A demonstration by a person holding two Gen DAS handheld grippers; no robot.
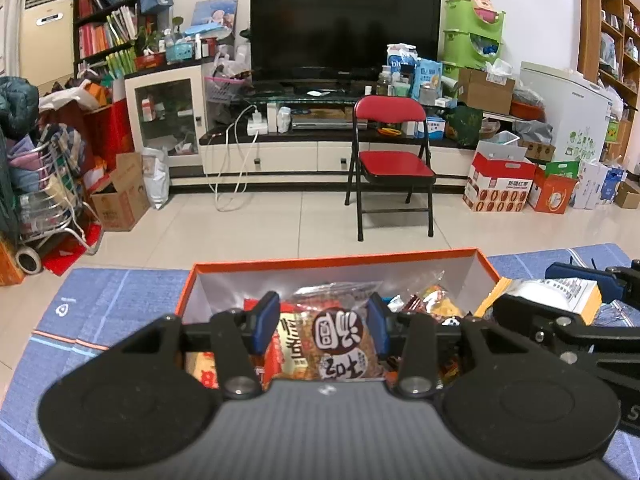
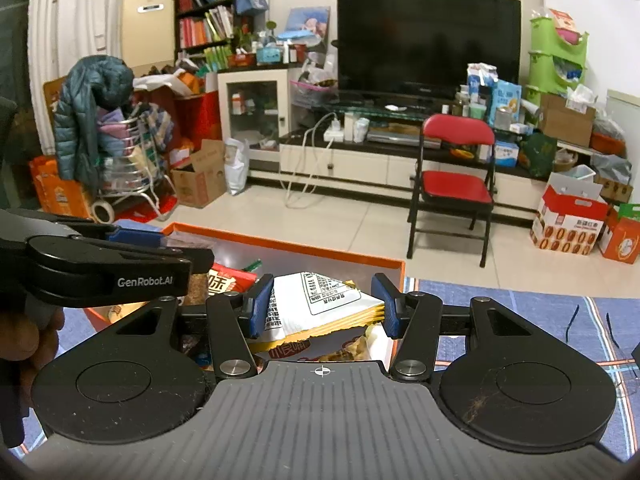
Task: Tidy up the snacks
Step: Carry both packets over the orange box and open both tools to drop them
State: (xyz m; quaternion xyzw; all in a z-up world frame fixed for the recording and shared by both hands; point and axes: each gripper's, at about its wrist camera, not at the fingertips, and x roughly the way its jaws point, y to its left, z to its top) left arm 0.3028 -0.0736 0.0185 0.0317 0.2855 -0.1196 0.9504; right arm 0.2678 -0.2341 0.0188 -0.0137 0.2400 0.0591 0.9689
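1. Orange snack box (image 1: 192,280) sits on blue cloth-covered table (image 1: 120,300), filled with packets.
2. Left tongs (image 1: 322,322) clamp a brown packet (image 1: 340,344) over the box.
3. Right tongs (image 2: 322,312) clamp a white-yellow packet (image 2: 320,304) above the box's right end.

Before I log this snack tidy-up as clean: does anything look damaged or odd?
Nothing spilled. The white and yellow snack packet in the right gripper has a ragged, torn-looking lower edge. It hangs over the orange box, as does the left gripper's brown packet.
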